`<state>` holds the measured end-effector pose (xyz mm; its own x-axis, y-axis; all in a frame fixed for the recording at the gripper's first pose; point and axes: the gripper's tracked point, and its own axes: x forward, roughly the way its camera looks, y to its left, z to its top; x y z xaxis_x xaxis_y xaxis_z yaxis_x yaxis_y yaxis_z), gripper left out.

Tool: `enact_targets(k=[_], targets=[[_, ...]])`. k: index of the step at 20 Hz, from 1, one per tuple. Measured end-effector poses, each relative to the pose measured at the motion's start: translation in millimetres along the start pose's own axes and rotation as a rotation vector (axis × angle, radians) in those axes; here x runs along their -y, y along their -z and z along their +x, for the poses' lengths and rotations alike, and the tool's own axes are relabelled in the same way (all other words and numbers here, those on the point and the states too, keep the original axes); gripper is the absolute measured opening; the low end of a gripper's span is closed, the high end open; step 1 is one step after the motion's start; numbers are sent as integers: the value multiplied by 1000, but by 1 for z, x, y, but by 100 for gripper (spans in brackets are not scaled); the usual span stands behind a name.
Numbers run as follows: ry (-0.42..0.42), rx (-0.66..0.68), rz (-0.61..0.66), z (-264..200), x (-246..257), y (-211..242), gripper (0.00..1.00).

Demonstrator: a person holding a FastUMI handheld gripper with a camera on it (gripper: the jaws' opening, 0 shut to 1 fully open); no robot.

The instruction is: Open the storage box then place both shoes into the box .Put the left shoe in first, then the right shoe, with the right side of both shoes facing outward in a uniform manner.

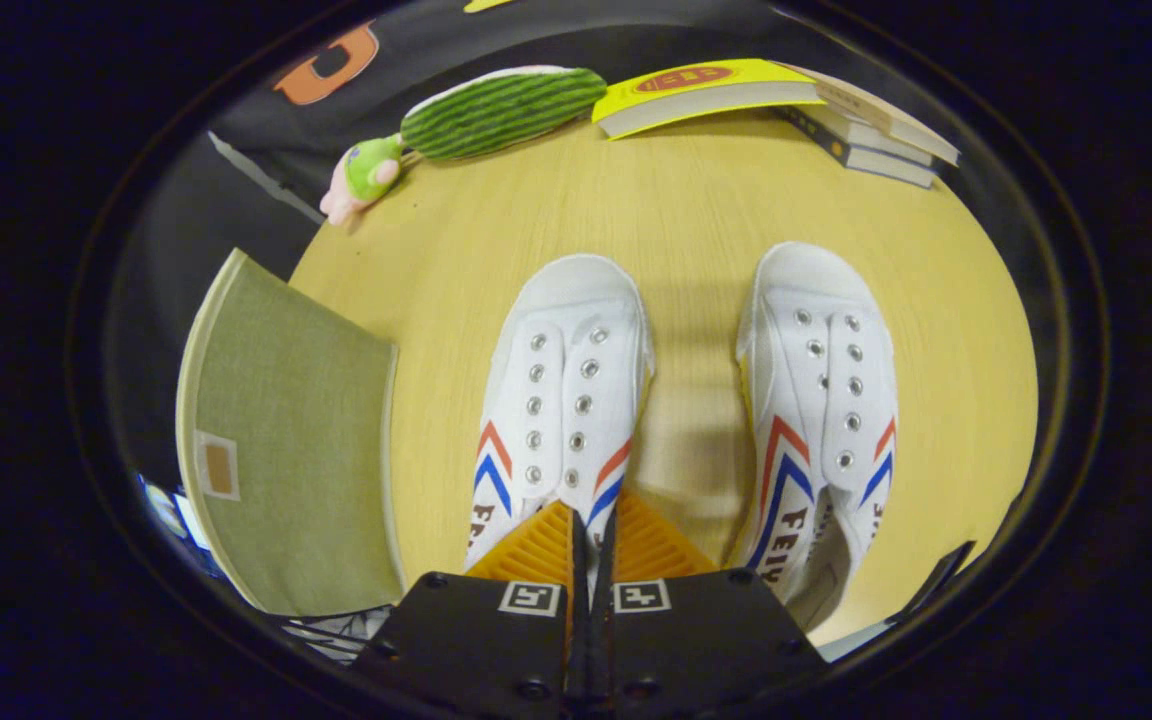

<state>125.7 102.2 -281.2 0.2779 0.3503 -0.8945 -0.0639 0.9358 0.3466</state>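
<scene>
The claw (pixel 591 520) is pinched narrow over the left shoe (pixel 561 400). Open the green box (pixel 286 440) at the counter's (pixel 686 220) left edge first.

Two white lace-less canvas shoes with red-and-blue chevrons lie upright side by side, toes away, the left shoe (pixel 561 400) under the nearly closed fingertips, the right shoe (pixel 826 400) apart, beside a green fabric storage box (pixel 286 440), lid shut.
</scene>
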Motion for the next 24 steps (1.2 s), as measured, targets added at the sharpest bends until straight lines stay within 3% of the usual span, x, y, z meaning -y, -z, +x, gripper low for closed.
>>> enact_targets(k=[12, 18, 24], targets=[[-212, 106, 231, -30, -27, -4, 5], [-235, 177, 218, -86, -51, -14, 5], [-268, 247, 100, -154, -118, -13, 5]])
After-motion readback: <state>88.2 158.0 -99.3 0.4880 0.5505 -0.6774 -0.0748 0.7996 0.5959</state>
